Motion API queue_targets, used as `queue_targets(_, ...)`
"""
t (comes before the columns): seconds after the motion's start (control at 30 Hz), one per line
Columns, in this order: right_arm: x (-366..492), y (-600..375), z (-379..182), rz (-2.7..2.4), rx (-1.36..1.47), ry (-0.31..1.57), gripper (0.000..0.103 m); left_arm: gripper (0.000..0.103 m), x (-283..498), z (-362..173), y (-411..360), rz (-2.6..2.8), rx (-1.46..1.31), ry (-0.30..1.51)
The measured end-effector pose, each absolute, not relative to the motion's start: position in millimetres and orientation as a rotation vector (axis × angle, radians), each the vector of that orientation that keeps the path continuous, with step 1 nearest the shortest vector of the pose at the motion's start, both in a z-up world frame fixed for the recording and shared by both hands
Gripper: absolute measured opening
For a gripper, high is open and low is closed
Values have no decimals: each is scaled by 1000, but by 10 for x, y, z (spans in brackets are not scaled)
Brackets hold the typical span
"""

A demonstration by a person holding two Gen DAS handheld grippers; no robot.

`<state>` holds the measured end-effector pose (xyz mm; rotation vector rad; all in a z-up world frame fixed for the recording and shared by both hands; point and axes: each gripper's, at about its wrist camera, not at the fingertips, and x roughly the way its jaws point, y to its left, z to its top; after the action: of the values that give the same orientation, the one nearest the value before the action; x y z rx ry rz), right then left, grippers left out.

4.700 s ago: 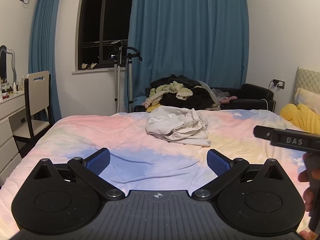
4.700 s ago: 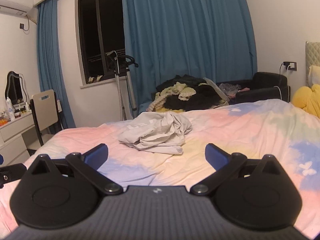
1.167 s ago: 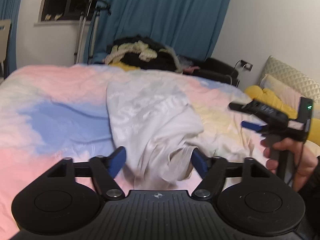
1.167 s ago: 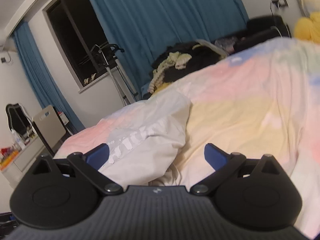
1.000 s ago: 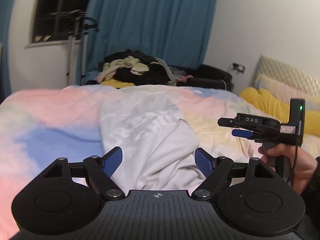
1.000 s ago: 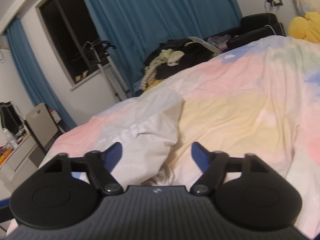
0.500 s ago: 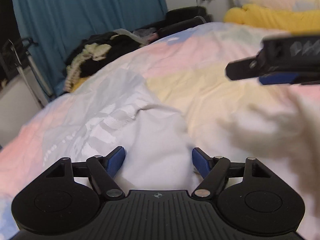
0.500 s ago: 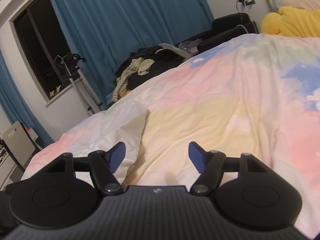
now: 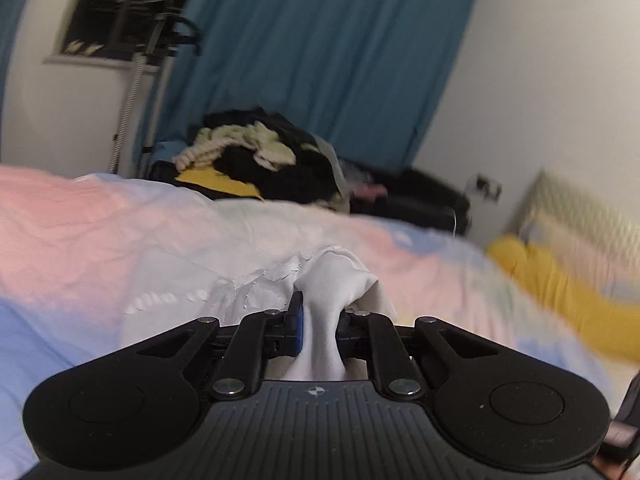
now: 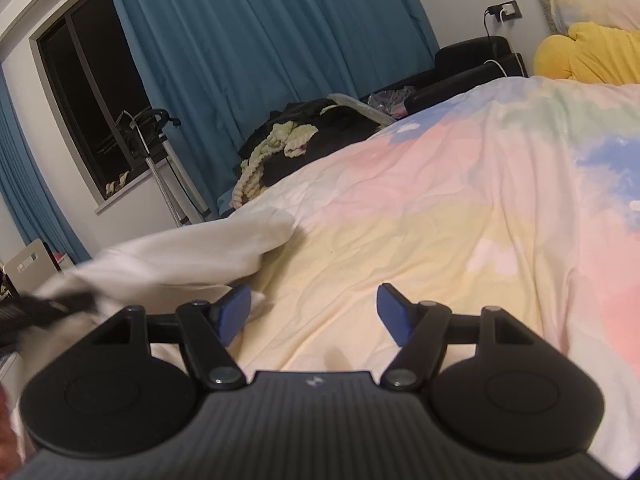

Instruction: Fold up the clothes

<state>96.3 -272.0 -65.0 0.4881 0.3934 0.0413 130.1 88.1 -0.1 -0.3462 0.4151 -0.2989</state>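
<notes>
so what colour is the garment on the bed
White garment with cracked white lettering, clearest in the left wrist view.

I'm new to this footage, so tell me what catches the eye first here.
First, the left gripper: its fingers are closing on a bunched fold of the white garment, low in the left wrist view. Next, the right gripper stands open over the pastel duvet, the garment beside its left finger. Behind hang teal curtains.

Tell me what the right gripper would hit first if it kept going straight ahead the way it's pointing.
Most likely the bedspread. The right gripper is open with nothing between its fingers, angled slightly down over bare yellow and pink cover. The white garment lies off to its left, probably outside that line, though depth is unclear.
</notes>
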Motion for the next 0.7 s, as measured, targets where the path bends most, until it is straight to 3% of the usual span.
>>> queue_targets(0.23, 945, -2465, -624, 108, 422, 429, 71, 14, 938, -213, 2282, -48, -634, 403)
queue_targets(0.4, 957, -2239, -610, 178, 359, 442, 71, 16, 932, -576, 2767, 125, -575, 535)
queue_targets(0.47, 975, -2135, -620, 211, 348, 458, 71, 24, 900, -599, 2827, 152, -584, 553)
queue_targets(0.6, 954, -1966, -606, 261, 301, 477, 71, 70, 727, -414, 2744, 204, -555, 516)
queue_targets(0.7, 910, -1911, -587, 281, 294, 482, 71, 73, 562, -205, 2507, 190, -494, 443)
